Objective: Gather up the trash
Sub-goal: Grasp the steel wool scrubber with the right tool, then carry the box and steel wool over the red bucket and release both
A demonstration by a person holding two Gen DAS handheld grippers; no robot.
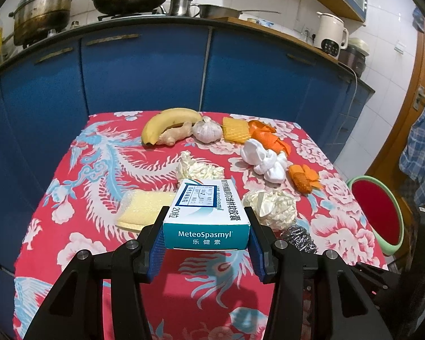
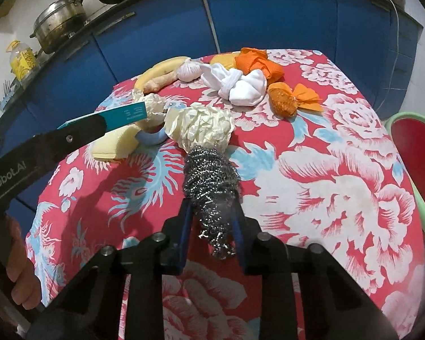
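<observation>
My left gripper (image 1: 206, 226) is shut on a white and teal medicine box (image 1: 208, 212) and holds it above the table; the box also shows in the right wrist view (image 2: 127, 116). My right gripper (image 2: 211, 212) is shut on a steel wool scrubber (image 2: 212, 187), which also shows in the left wrist view (image 1: 299, 239). Crumpled cream paper balls (image 1: 272, 208) (image 1: 198, 168) lie on the red flowered tablecloth (image 1: 99, 170). White crumpled tissue (image 1: 265, 160) and orange peel pieces (image 1: 304, 180) lie further back.
A banana (image 1: 167, 121), ginger (image 1: 175, 136), garlic (image 1: 206, 130) and yellow sponges (image 1: 143, 209) (image 1: 235, 130) lie on the table. A green-rimmed red basin (image 1: 379, 212) stands off the table's right edge. Blue cabinets (image 1: 144, 68) stand behind.
</observation>
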